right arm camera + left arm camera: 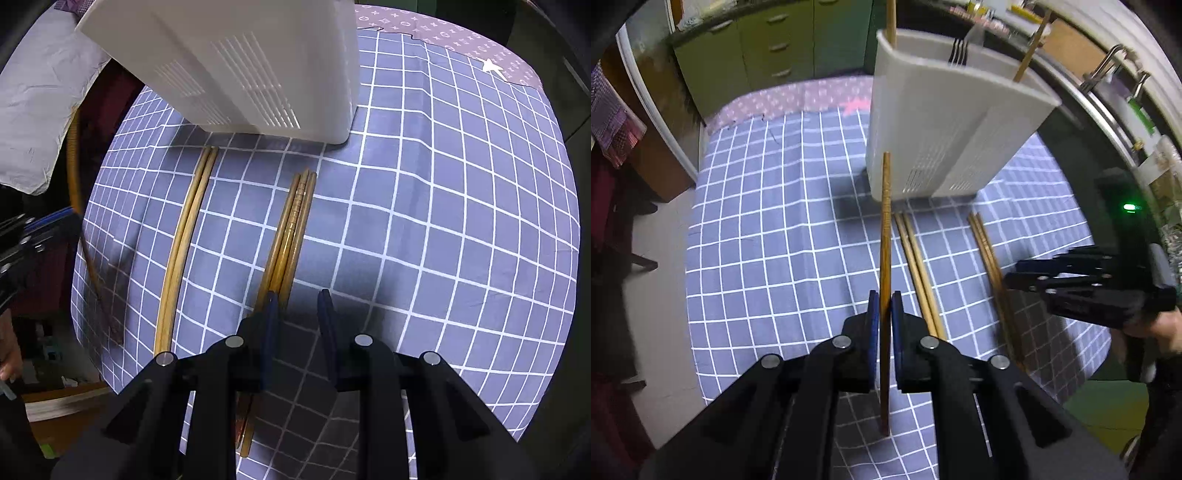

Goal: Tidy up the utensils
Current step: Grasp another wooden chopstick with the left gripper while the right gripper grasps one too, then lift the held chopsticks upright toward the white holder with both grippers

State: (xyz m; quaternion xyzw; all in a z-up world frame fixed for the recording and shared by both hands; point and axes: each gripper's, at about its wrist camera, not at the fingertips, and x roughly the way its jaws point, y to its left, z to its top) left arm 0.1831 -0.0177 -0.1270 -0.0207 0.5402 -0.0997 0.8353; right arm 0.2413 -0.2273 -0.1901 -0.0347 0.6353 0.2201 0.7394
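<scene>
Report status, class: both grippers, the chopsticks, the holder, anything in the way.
Left gripper shut on one chopstick. Right gripper open above the darker chopsticks on the cloth. White holder ahead, path clear.

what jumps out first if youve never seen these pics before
The left gripper is shut on a dark chopstick, held up over the blue checked cloth and pointing toward the white utensil holder at the back. Two bundles of chopsticks lie on the cloth before the holder: a pale pair and a darker bundle, with the open right gripper right above the darker ones.
</scene>
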